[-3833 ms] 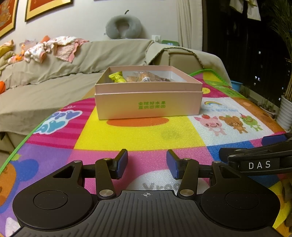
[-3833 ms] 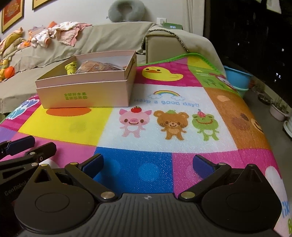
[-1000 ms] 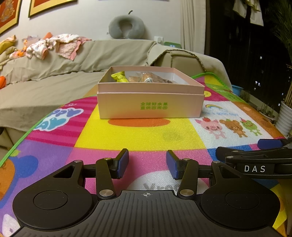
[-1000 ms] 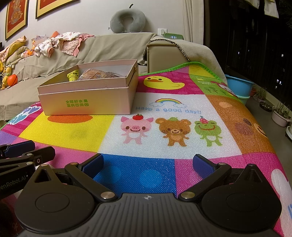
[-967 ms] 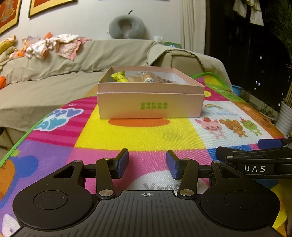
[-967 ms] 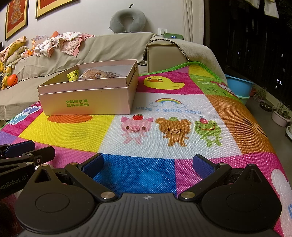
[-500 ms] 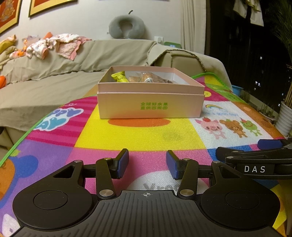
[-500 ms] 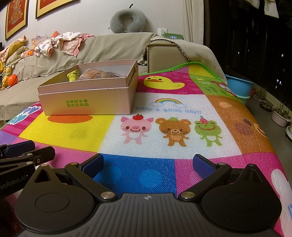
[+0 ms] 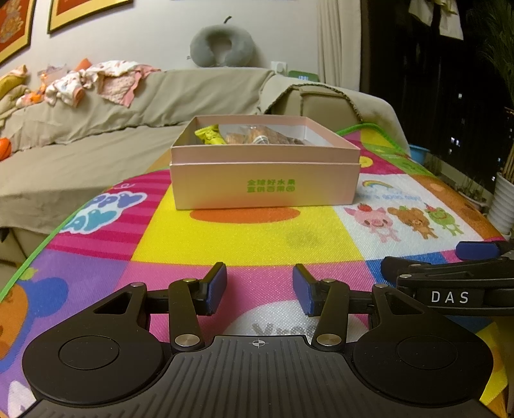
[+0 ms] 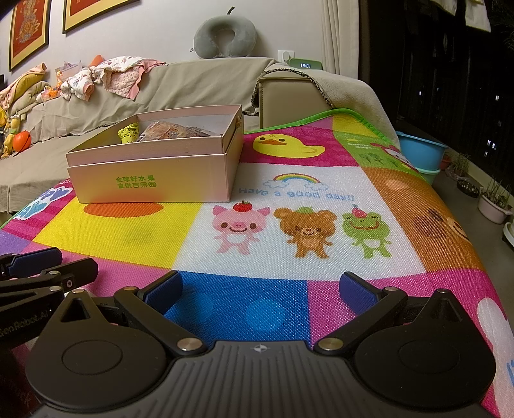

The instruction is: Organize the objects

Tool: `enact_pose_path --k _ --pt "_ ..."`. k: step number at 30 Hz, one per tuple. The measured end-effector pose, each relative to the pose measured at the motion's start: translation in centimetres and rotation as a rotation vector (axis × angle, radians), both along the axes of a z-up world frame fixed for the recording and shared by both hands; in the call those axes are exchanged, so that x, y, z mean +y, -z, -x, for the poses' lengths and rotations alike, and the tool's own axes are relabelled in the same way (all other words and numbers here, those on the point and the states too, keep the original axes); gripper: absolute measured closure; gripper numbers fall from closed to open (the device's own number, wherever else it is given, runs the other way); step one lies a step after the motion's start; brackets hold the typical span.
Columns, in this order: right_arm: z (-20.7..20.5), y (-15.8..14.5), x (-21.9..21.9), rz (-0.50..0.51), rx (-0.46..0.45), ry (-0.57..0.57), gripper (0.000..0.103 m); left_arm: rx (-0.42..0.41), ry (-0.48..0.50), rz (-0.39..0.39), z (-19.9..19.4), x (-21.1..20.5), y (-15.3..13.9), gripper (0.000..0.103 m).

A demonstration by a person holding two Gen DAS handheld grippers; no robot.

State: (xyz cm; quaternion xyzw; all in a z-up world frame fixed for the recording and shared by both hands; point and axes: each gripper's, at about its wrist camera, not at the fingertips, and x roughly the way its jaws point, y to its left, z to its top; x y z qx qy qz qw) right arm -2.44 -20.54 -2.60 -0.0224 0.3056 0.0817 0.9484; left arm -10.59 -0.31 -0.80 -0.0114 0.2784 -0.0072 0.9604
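Pink box (image 9: 264, 186) on the play mat (image 9: 244, 238), ahead of both tongs, long side across the left view, green lettering facing them. Inside, a yellow packet (image 9: 210, 136) and brown wrapped snacks (image 10: 173, 130), mostly hidden by the wall. Left tongs (image 9: 258, 287) parted, holding nothing. Right tongs (image 10: 261, 289) spread wide, holding nothing.

It is a home living room: a covered sofa (image 10: 192, 86), framed pictures (image 10: 93, 13), a children's play mat (image 10: 289, 205).
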Motion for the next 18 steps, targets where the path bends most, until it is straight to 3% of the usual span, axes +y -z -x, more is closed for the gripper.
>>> enact_pose_path --k 18 --pt "-0.02 0.02 0.0 0.0 0.0 0.0 0.0 0.002 -0.002 0.032 -0.06 0.33 -0.14 0.053"
